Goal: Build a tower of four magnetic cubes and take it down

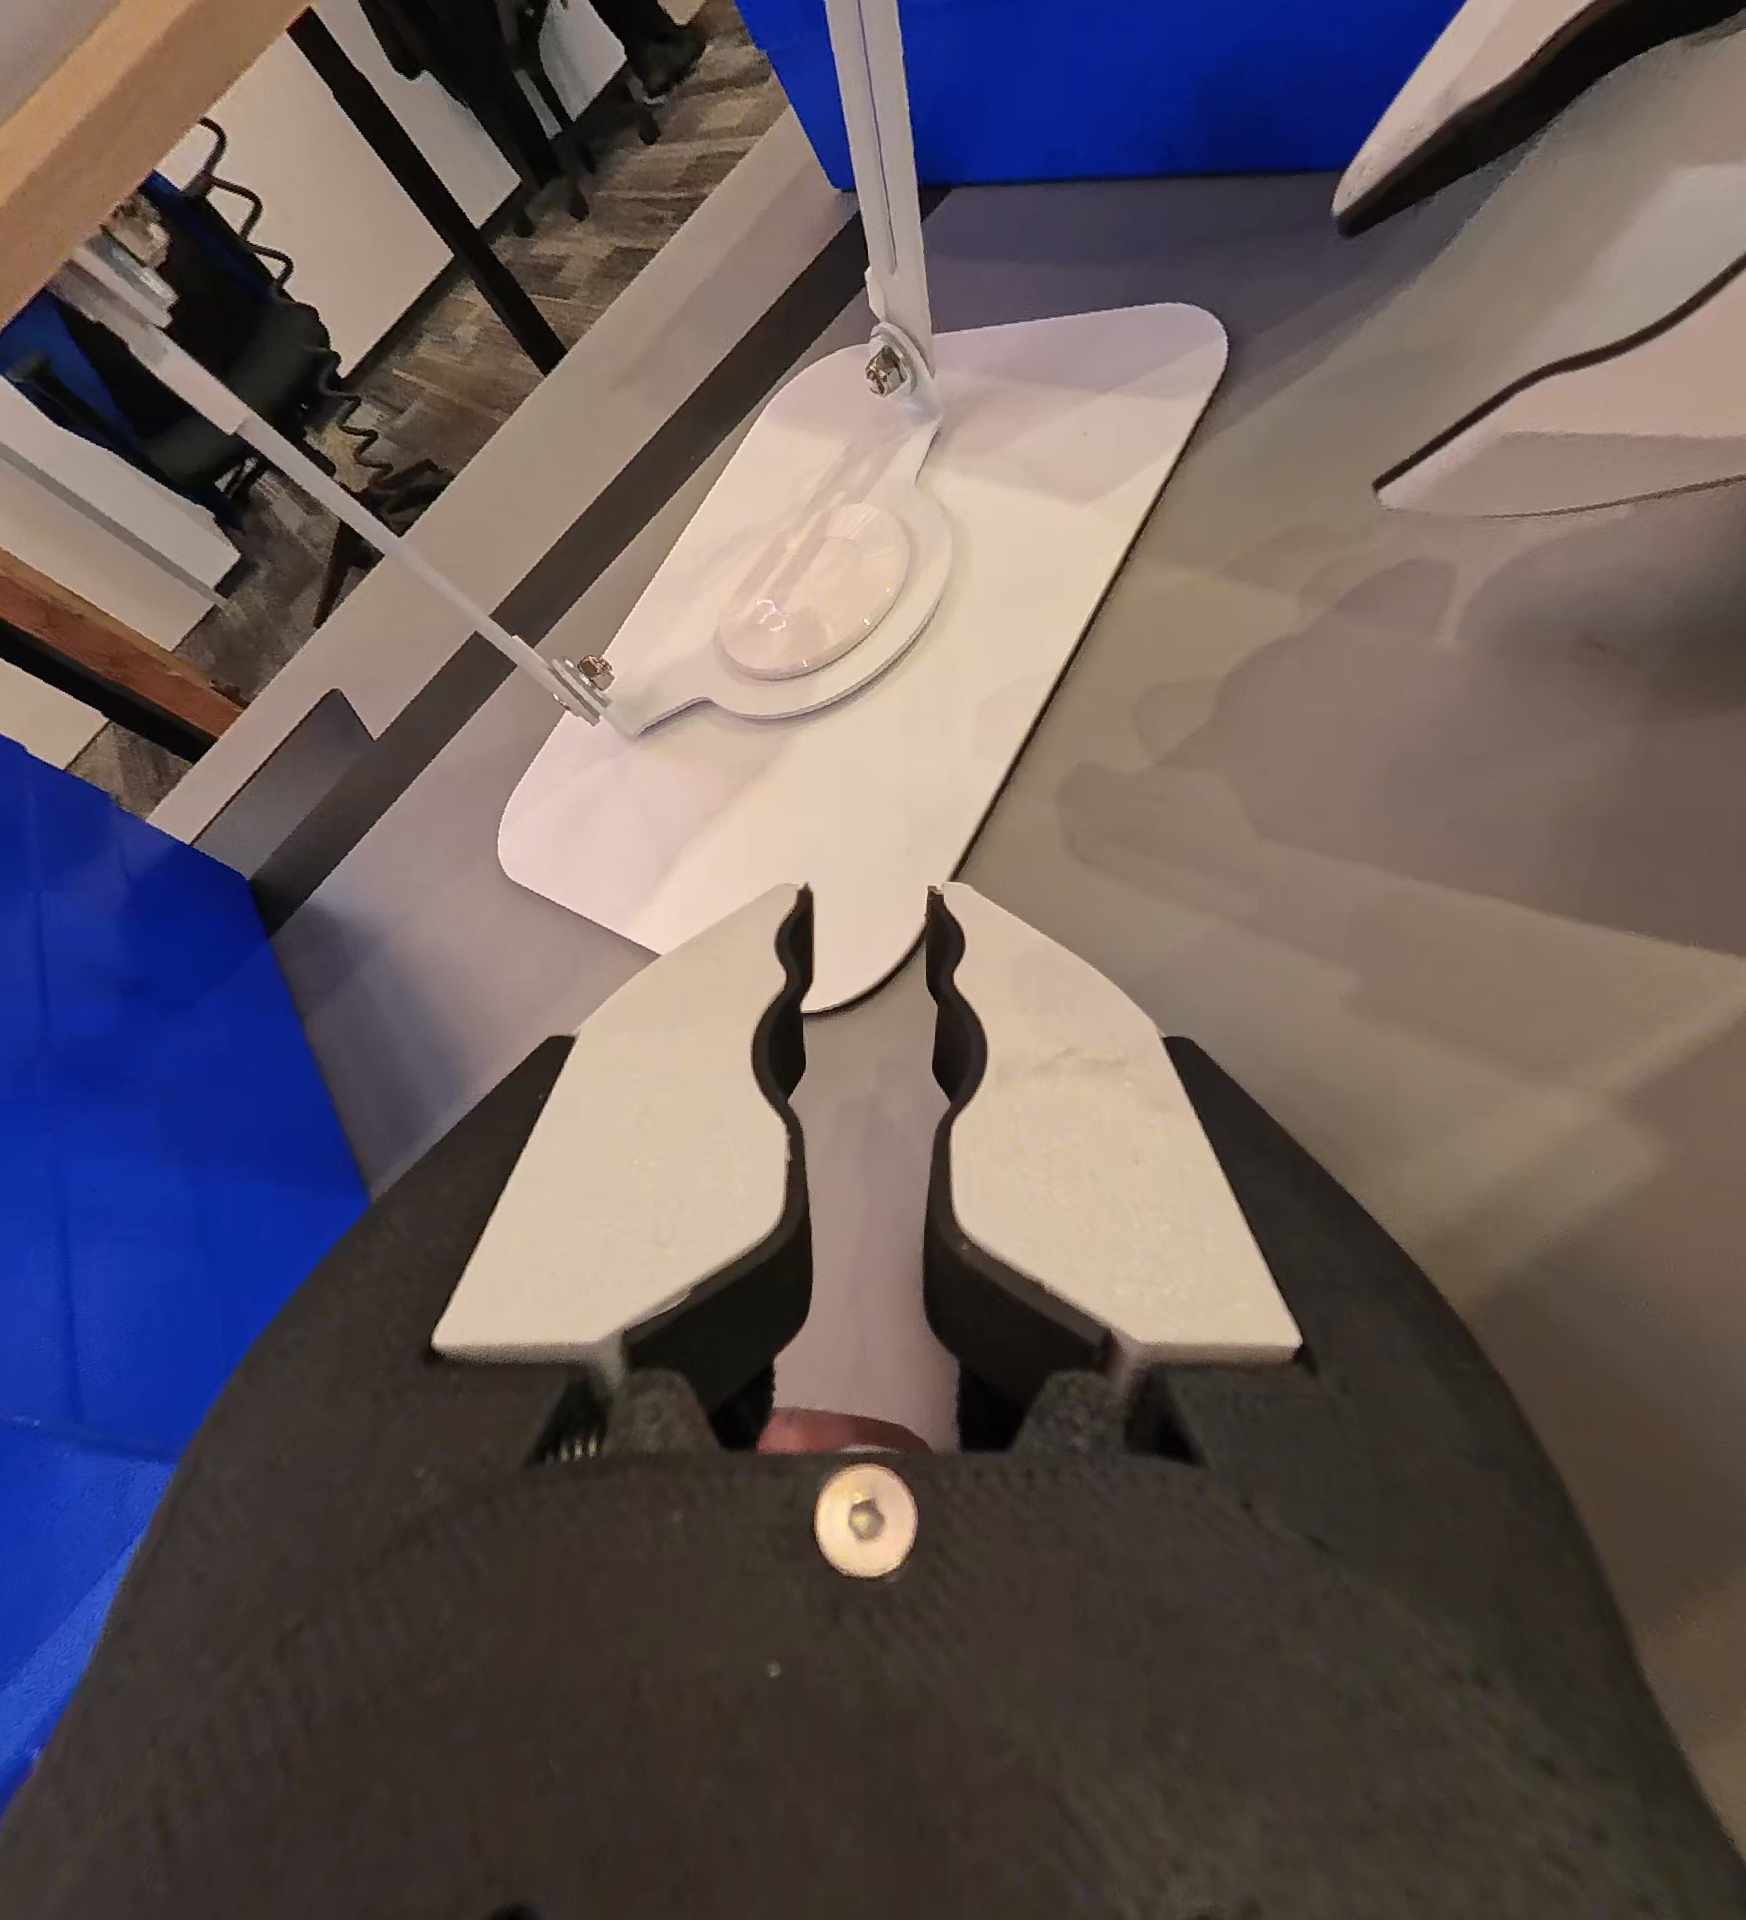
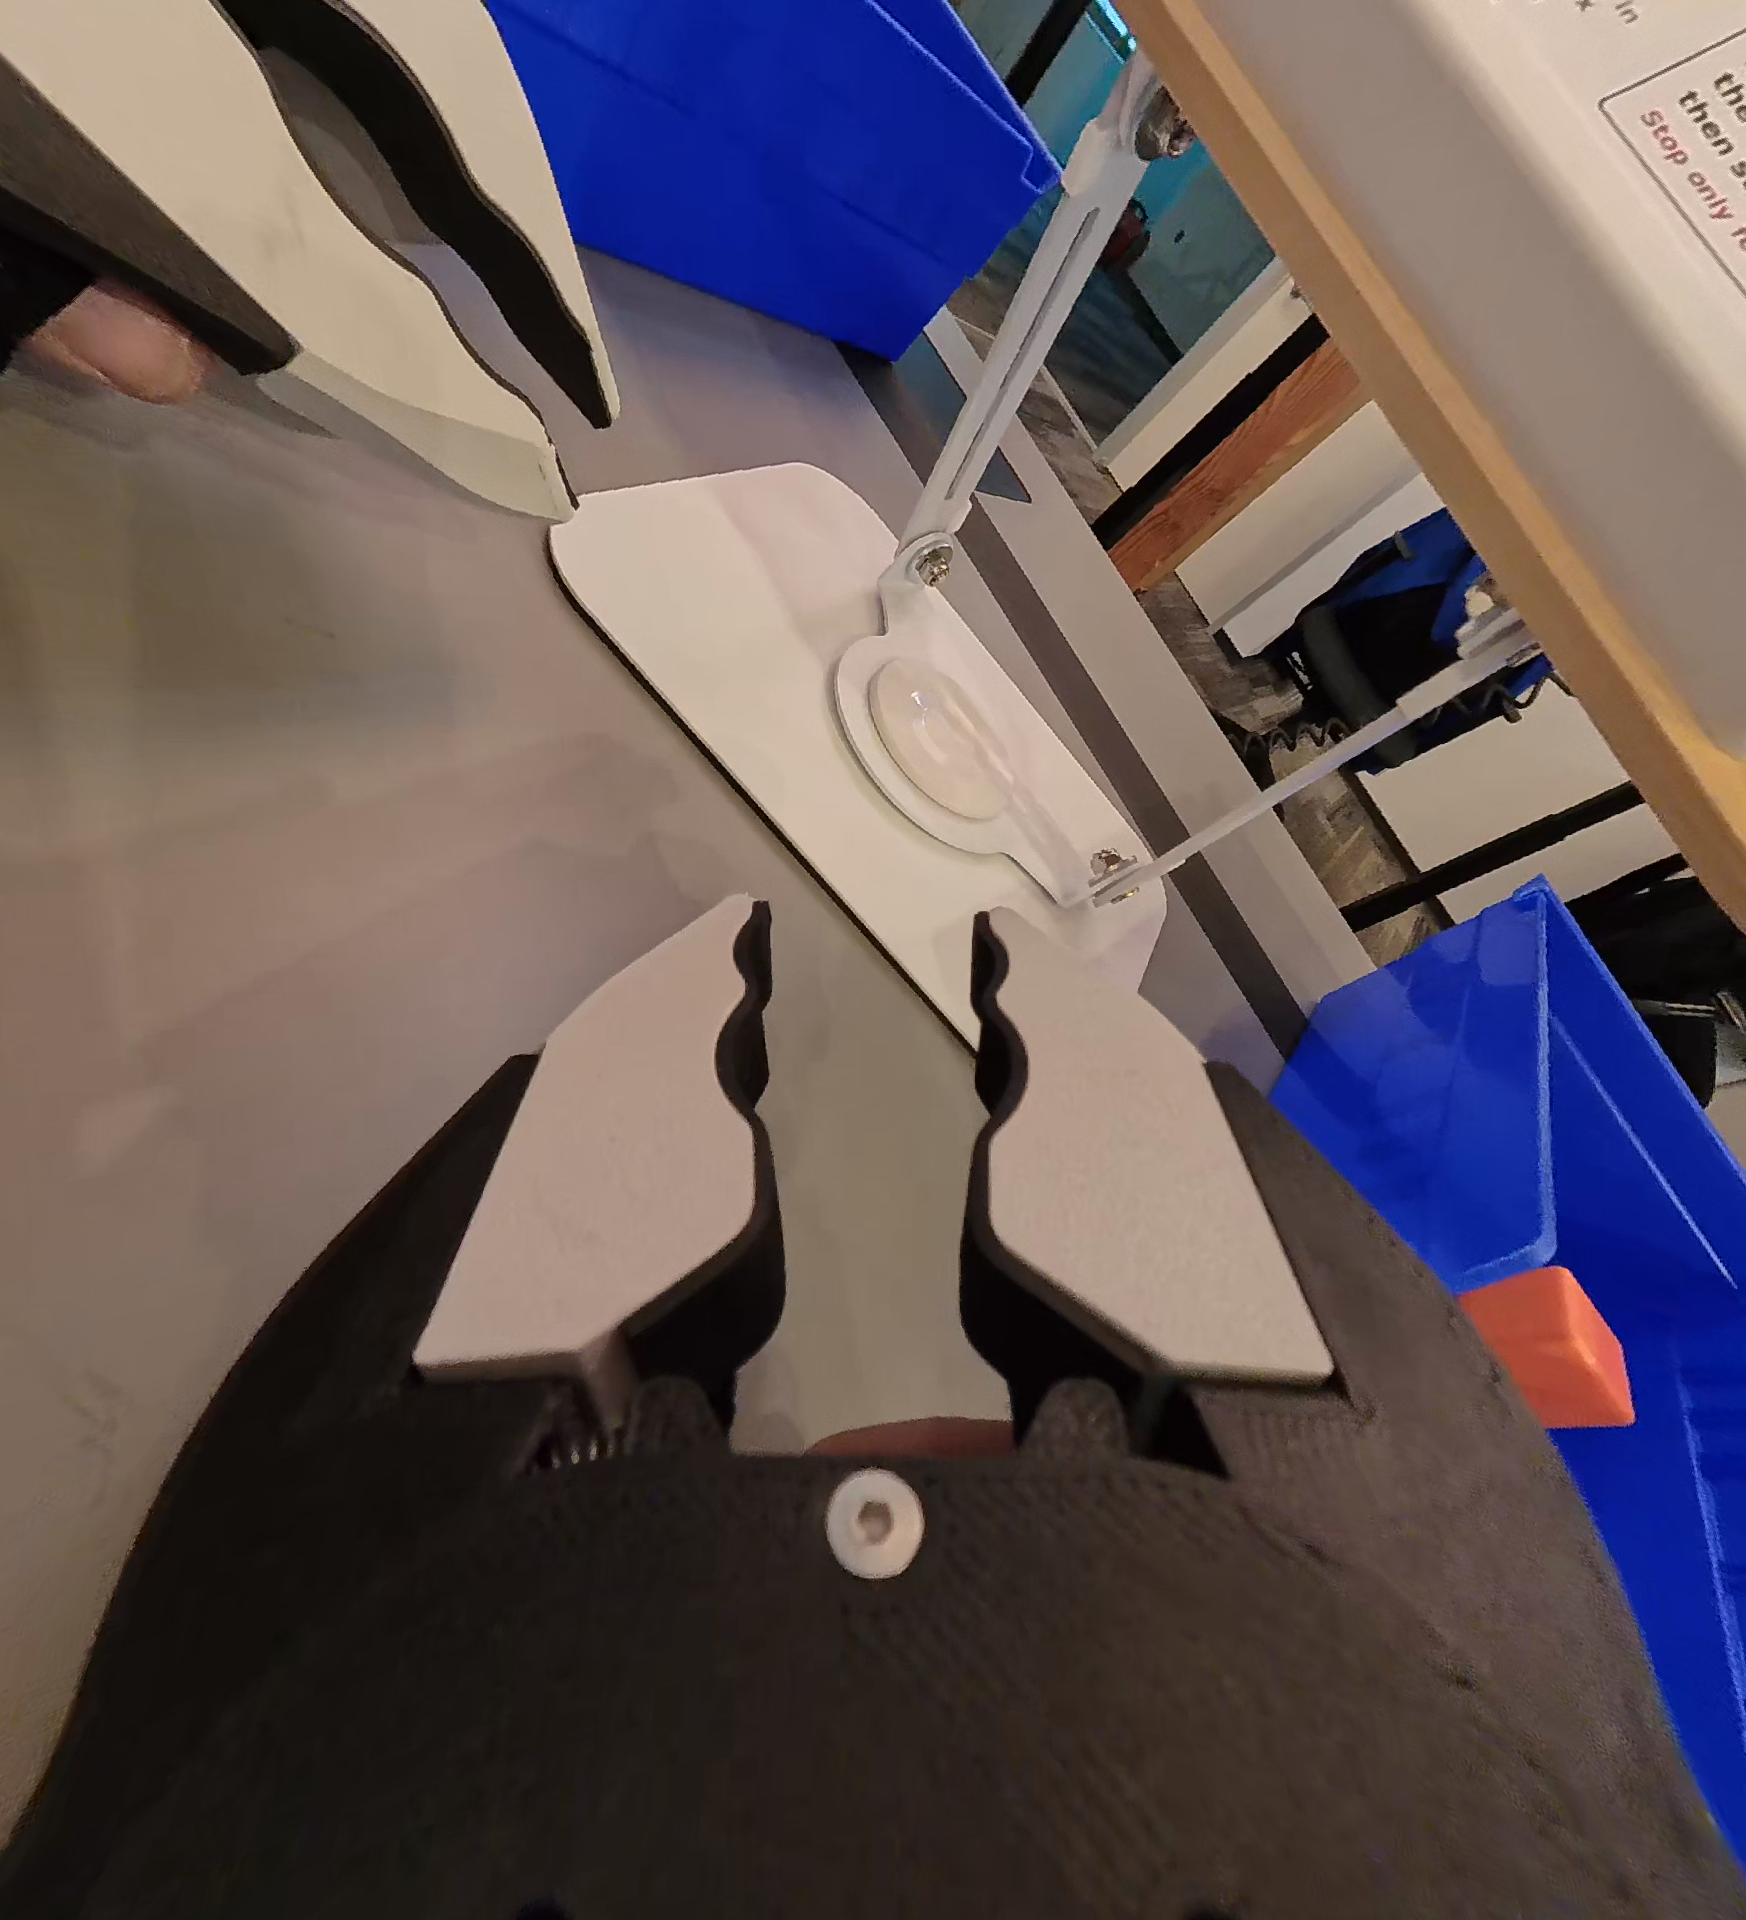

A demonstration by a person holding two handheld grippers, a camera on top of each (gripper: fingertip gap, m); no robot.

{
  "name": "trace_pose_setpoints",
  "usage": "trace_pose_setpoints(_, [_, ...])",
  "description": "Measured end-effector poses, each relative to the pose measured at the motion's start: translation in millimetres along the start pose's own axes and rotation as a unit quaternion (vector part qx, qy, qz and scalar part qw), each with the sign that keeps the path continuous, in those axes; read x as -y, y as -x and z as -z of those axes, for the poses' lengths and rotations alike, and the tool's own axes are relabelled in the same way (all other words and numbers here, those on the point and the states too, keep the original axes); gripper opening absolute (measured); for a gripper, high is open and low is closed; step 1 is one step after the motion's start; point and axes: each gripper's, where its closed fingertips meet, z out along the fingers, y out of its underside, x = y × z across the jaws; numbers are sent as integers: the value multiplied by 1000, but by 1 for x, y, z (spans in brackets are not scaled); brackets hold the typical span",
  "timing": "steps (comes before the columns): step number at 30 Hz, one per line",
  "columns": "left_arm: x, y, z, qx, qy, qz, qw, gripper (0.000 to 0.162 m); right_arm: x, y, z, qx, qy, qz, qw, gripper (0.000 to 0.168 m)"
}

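Left gripper (image 1: 867,904): jaws parted by a narrow gap, nothing between them, tips over the near rounded end of the white base plate (image 1: 1004,665). Right gripper (image 2: 869,920): jaws released a bit wider, also empty, tips at the plate's near corner. In the right wrist view the left gripper sits at 10–11 o'clock, above the grey tabletop (image 2: 277,831).

Outward: the plate carries a white bracket with a clear dome-like disc (image 1: 815,603) and two thin white struts bolted on, running up and away. Blue bins: one at 9 o'clock of the left wrist view (image 1: 100,1091), another at 12 behind the struts; the right wrist view has one at 4 o'clock (image 2: 1627,1299).

Cubes: only one candidate visible, an orange-red block (image 2: 1544,1351) at the edge of that 4 o'clock bin, just right of the right gripper body. Partly hidden, so can't confirm that it's a cube or whether it lies inside the bin. The other three aren't in view. No tower on the tabletop; stacking looks not yet started.

Handling guess: small, rigid, light, smooth matte faces, rounded edges. Pinch two opposite flat faces, mid-height. Magnets will likely snap cubes together near contact, so come down square and expect some pull when separating.
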Motion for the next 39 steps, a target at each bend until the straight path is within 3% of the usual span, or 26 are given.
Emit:
trace_pose_setpoints(14, [1, 4, 0, 14, -3, 4, 1000, 24, -1, -4, -1, -11, 0, -1, 1000, 47])
trace_pose_setpoints(39, [-11, 14, -2, 31, 32, 23, 999, 23, -3, -1, -2, -4, 7, 3, 1000, 48])
